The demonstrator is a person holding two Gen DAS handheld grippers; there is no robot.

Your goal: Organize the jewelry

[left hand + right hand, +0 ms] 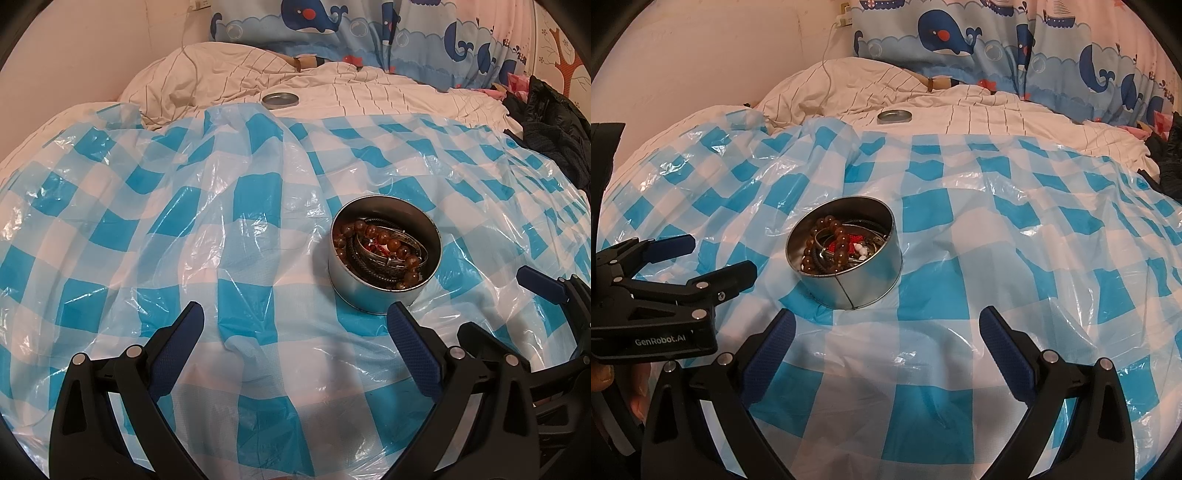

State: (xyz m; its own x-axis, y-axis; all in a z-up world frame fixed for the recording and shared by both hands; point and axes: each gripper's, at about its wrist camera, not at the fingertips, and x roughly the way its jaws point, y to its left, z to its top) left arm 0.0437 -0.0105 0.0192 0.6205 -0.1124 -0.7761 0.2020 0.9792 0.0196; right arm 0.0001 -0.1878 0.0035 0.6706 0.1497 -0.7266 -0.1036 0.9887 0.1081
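The round metal tin [846, 254] sat on the checked plastic sheet [960, 295] over the bed, both hand-held grippers spread and empty, its tangled bead bracelets [831, 240] and bangles looking light, slippery and best pinched by one strand

The tin [384, 254] sits on the plastic sheet [184, 221], ahead of the left gripper [295, 317] and close to its right finger. The bracelets [380, 251] lie in the tin. It is ahead and left of the right gripper [886, 325]. The lid [280, 99] lies far ahead on the blanket [369, 96], behind the sheet.
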